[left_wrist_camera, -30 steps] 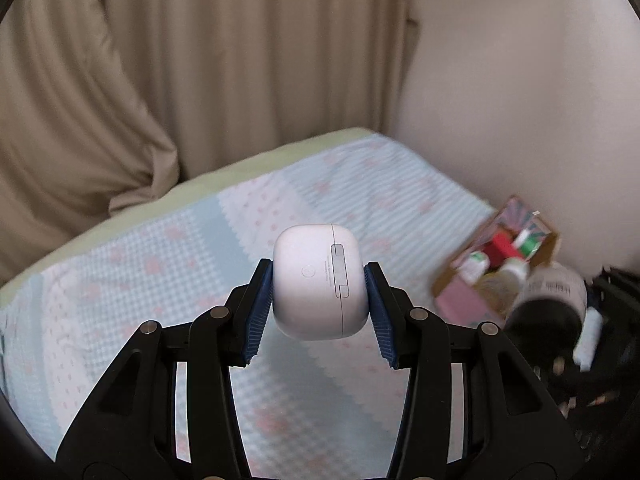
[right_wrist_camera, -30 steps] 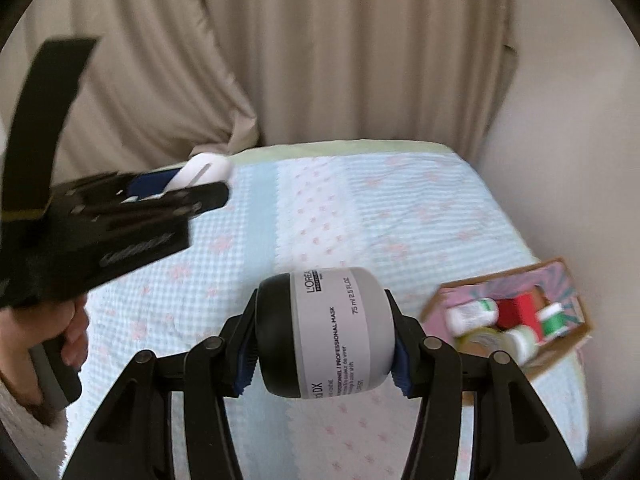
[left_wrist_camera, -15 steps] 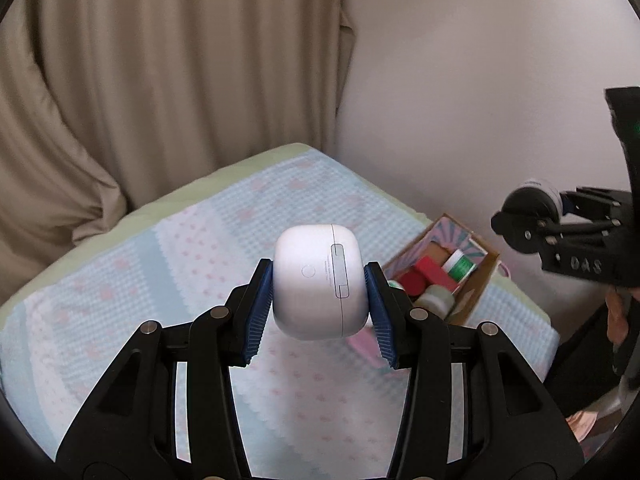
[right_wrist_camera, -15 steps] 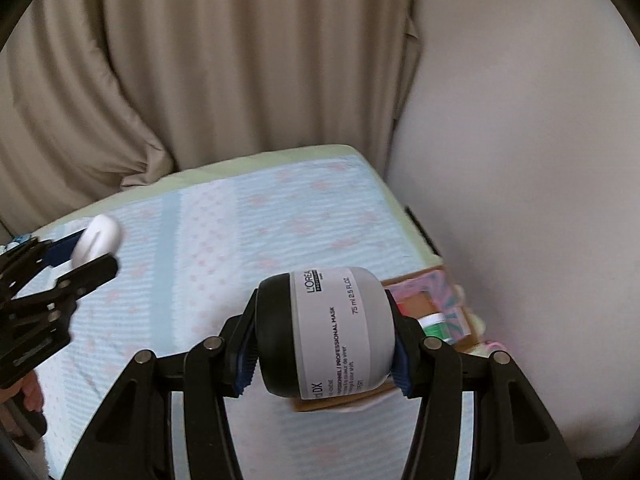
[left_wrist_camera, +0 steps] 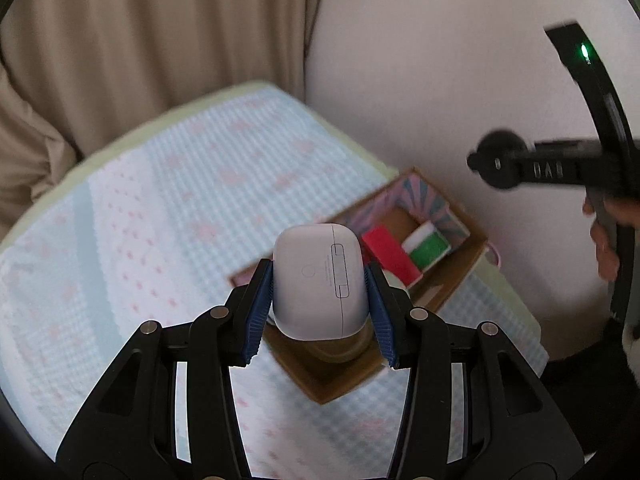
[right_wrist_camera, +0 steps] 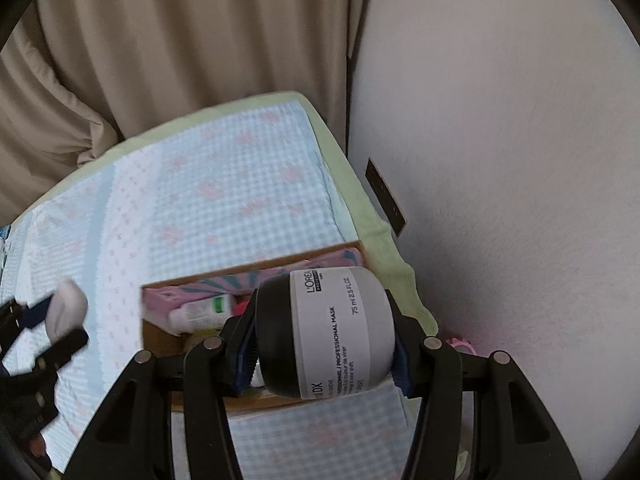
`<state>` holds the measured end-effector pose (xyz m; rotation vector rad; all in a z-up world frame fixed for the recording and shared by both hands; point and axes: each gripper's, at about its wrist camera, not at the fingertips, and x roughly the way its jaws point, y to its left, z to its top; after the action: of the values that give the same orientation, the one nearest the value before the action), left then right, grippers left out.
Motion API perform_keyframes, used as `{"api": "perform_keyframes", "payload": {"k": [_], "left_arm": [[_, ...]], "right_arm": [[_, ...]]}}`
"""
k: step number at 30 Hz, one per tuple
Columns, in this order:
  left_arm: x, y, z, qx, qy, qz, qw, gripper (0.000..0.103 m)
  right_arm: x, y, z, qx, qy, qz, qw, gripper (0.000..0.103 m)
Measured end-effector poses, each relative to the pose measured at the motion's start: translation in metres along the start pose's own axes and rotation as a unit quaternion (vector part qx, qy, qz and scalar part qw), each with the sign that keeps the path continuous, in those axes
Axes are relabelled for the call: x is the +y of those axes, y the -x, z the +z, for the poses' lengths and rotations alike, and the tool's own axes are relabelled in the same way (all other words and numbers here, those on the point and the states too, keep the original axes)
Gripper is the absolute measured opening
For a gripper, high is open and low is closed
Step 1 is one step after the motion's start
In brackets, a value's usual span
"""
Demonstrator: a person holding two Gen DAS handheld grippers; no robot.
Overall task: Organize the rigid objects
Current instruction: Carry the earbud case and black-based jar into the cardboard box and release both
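1. The light is soft and even, like daylight – no hard shadows or bright glare.
2. Both pictures bend at the edges, with dark round corners.
3. The bed cover (left_wrist_camera: 168,216) and the box (right_wrist_camera: 248,276) look smeared – the near things look sharp.

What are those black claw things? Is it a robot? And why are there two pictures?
No robot here. A person holds a grabbing tool in each hand, and each tool has a small camera looking along its fingers, so there are two pictures. The left tool squeezes a white case. The right tool squeezes a grey and black jar. Below them is a bed with a checked blanket. On it sits a cardboard box that already has bottles and a red thing in it. Both tools are near the box.
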<state>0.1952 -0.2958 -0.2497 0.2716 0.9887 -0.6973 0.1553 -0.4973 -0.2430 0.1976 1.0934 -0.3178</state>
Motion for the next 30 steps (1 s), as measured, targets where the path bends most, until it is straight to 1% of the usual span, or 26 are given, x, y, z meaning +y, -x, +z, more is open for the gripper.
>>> {"api": "perform_keyframes", "payload": {"k": [5,10,13,16,19,22,23,24,25,26,27,30], "left_arm": [[-0.013,-0.059,-0.018,0.059,0.001,0.005,0.9983,0.042],[-0.014,-0.110,-0.034,0.110,0.008,0.005,0.9938,0.042],[-0.009,-0.136,-0.039,0.141,0.011,0.011,0.9899,0.042],[-0.007,-0.155,-0.045,0.167,0.009,0.015,0.9858,0.042],[-0.010,-0.162,-0.047,0.180,0.000,0.018,0.9835,0.042],[-0.012,-0.168,-0.050,0.192,0.000,0.023,0.9811,0.043],[-0.012,-0.168,-0.050,0.196,0.001,0.022,0.9803,0.045],[-0.011,-0.168,-0.050,0.200,0.003,0.018,0.9795,0.063],[-0.011,-0.166,-0.050,0.202,0.003,0.020,0.9792,0.103],[-0.010,-0.161,-0.049,0.193,0.004,0.018,0.9809,0.102],[-0.009,-0.156,-0.048,0.188,0.007,0.014,0.9820,0.103],[-0.004,-0.147,-0.047,0.189,0.030,0.003,0.9815,0.103]], "right_arm": [[-0.024,-0.055,0.003,0.036,-0.011,0.020,0.999,0.050],[-0.027,-0.110,0.003,0.072,-0.001,0.032,0.997,0.050],[-0.024,-0.131,0.005,0.086,0.007,0.035,0.996,0.050],[-0.019,-0.148,0.006,0.095,0.016,0.036,0.995,0.050],[-0.017,-0.162,0.005,0.104,0.014,0.051,0.993,0.050],[-0.015,-0.169,0.003,0.108,0.015,0.040,0.993,0.050],[-0.015,-0.171,0.003,0.110,0.016,0.039,0.993,0.054],[-0.015,-0.173,0.003,0.112,0.015,0.040,0.993,0.060],[-0.015,-0.173,0.003,0.115,0.017,0.042,0.992,0.080],[-0.015,-0.171,0.004,0.115,0.017,0.065,0.991,0.102],[-0.014,-0.168,0.007,0.108,0.018,0.074,0.991,0.103],[-0.013,-0.157,0.009,0.083,0.028,0.059,0.994,0.103]]}}
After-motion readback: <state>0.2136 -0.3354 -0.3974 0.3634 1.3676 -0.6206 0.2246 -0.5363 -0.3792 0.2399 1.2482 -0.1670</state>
